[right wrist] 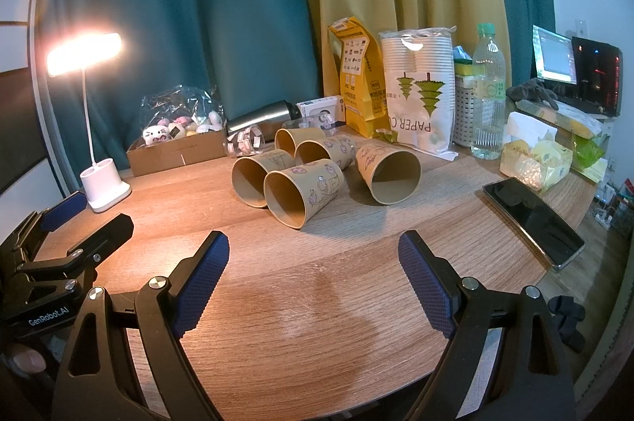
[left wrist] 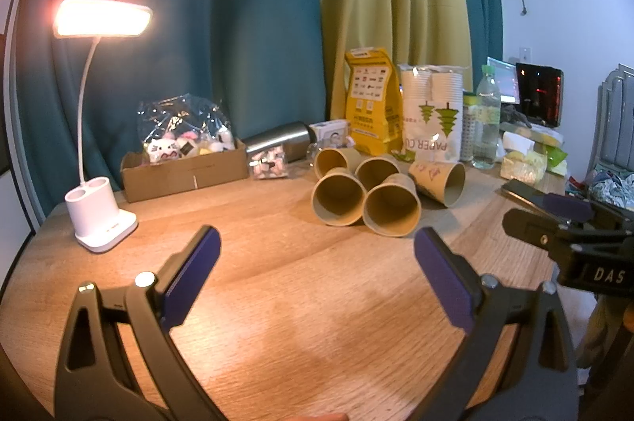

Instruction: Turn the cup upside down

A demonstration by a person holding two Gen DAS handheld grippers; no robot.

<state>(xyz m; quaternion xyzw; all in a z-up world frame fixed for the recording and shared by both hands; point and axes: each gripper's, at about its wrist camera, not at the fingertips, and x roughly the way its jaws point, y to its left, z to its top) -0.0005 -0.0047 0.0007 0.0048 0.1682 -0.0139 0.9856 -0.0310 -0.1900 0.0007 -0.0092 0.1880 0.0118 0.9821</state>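
Observation:
Several brown paper cups lie on their sides on the wooden table, mouths toward me. In the left wrist view the nearest cup lies ahead, with one to its left. In the right wrist view the nearest cup is ahead and a separate cup lies to its right. My left gripper is open and empty, short of the cups. My right gripper is open and empty, also short of them. The right gripper shows at the right edge of the left view.
A lit white desk lamp stands at the left. A cardboard box of toys, a steel flask, a yellow bag, a pack of paper cups and a water bottle line the back. A phone lies at the right.

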